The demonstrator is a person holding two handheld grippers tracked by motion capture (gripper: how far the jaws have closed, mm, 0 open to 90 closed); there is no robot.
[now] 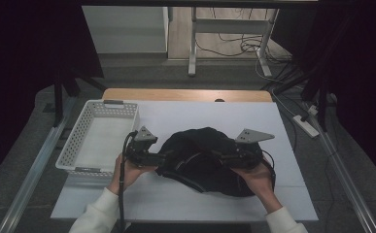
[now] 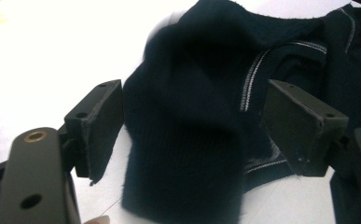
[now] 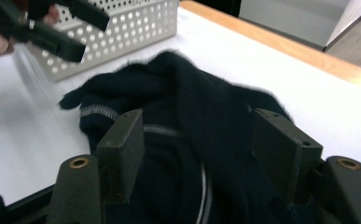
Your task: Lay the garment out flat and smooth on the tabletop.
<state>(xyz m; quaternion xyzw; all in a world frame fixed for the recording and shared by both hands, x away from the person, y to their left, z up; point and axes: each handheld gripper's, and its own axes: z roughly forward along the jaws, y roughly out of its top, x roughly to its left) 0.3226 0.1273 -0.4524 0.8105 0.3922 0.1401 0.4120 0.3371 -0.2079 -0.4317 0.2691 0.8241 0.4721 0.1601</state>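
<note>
A dark navy knitted garment (image 1: 202, 155) with thin white stripes lies crumpled in the middle of the white table top (image 1: 176, 199). My left gripper (image 1: 162, 158) is at its left edge and my right gripper (image 1: 220, 155) rests over its right half. In the left gripper view the left gripper (image 2: 194, 126) stands open, with a fold of the garment (image 2: 192, 140) lying loose between the jaws. The right gripper (image 3: 201, 149) is open too, its jaws straddling the garment (image 3: 192, 107). The left gripper (image 3: 43, 25) also appears far off in the right gripper view.
A white perforated basket (image 1: 81, 131) sits at the table's left side, seen too in the right gripper view as the basket (image 3: 122, 25). A wooden strip (image 1: 185, 94) runs along the far edge. Bare table lies in front of the garment and at the far right.
</note>
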